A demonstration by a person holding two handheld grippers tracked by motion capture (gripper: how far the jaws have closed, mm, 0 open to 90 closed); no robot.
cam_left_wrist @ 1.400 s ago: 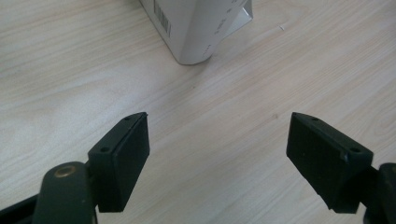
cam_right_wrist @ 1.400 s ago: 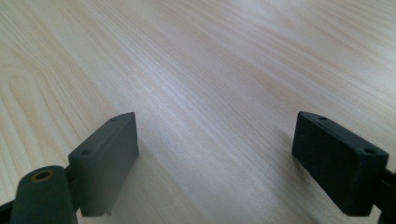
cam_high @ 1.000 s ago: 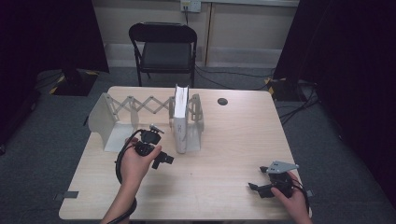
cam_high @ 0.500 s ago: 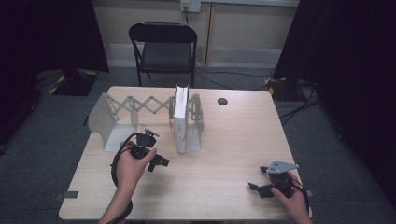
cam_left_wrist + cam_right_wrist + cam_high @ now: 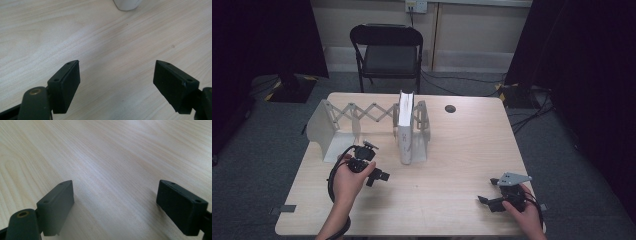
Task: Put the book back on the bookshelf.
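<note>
A white book (image 5: 406, 126) stands upright in a pale expanding rack (image 5: 357, 117) on the wooden table (image 5: 452, 150). My left gripper (image 5: 379, 177) sits low over the table, left of the book's near end, held in a hand. Its jaws stand apart with bare wood between them (image 5: 116, 77); a white rounded corner (image 5: 126, 4) shows at the top of the left gripper view. My right gripper (image 5: 487, 201) rests near the table's front right edge, pointing left. It is open with nothing between its fingers (image 5: 116, 202).
A black folding chair (image 5: 387, 50) stands behind the table. A small dark round hole (image 5: 450, 108) marks the tabletop right of the rack. Dark curtains hang at both sides, and cables lie on the grey carpet.
My left gripper has come down and drawn a little toward the table's near side. The right gripper has stayed put.
</note>
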